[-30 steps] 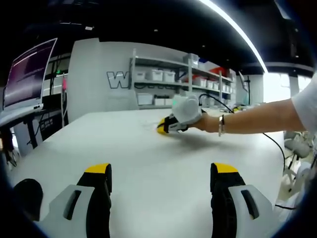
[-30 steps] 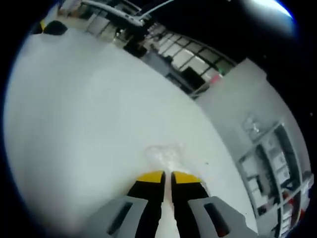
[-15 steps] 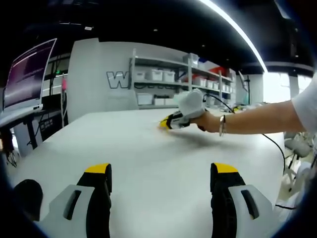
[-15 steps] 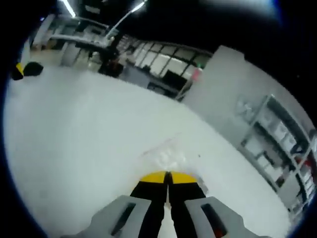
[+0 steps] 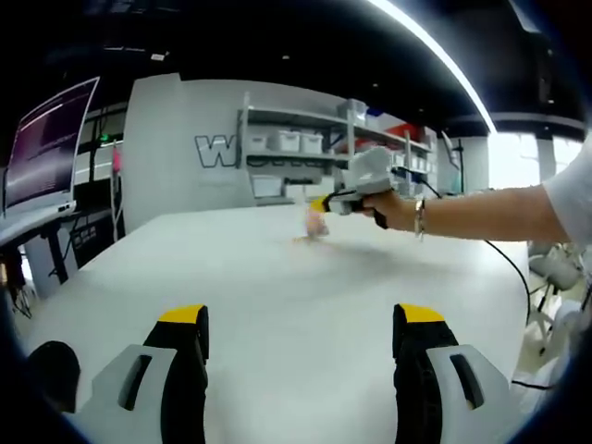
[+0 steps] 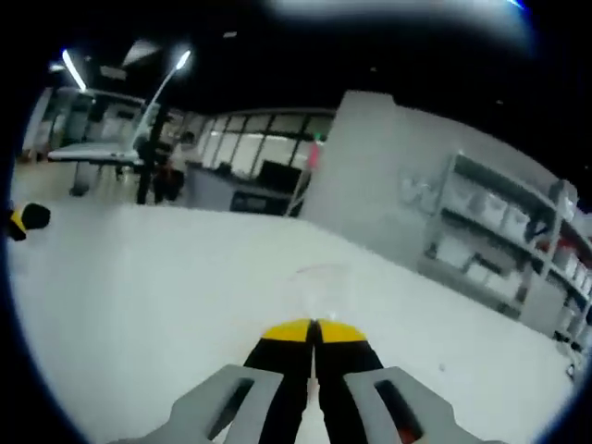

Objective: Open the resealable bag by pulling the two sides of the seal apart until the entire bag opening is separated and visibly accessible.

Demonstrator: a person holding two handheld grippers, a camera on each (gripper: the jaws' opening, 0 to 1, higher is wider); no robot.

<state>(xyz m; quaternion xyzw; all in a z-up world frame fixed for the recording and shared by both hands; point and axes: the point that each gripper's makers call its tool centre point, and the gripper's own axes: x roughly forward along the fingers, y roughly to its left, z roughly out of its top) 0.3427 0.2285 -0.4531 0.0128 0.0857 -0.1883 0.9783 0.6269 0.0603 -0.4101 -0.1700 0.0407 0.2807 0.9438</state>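
Observation:
In the left gripper view my right gripper [image 5: 326, 203] is held by a hand above the far middle of the white table [image 5: 277, 287]. A small clear resealable bag [image 5: 316, 223] hangs from its tips, lifted off the surface. In the right gripper view my right gripper [image 6: 313, 330] is shut, its yellow tips pressed together on the bag [image 6: 319, 285], which shows as a faint clear sheet just ahead. My left gripper [image 5: 301, 324] stands open low over the near table edge, nothing between its jaws. Its yellow tip [image 6: 18, 221] shows at the far left.
A person's forearm [image 5: 481, 217] with a wristband reaches in from the right. Shelves with white bins [image 5: 305, 153] line the back wall. A monitor [image 5: 46, 139] stands on a desk at the left. A black cable [image 5: 513, 277] runs off the table's right side.
My right gripper has risen off the table with the bag in it, and its view has tilted up toward the room. The left gripper has stayed put.

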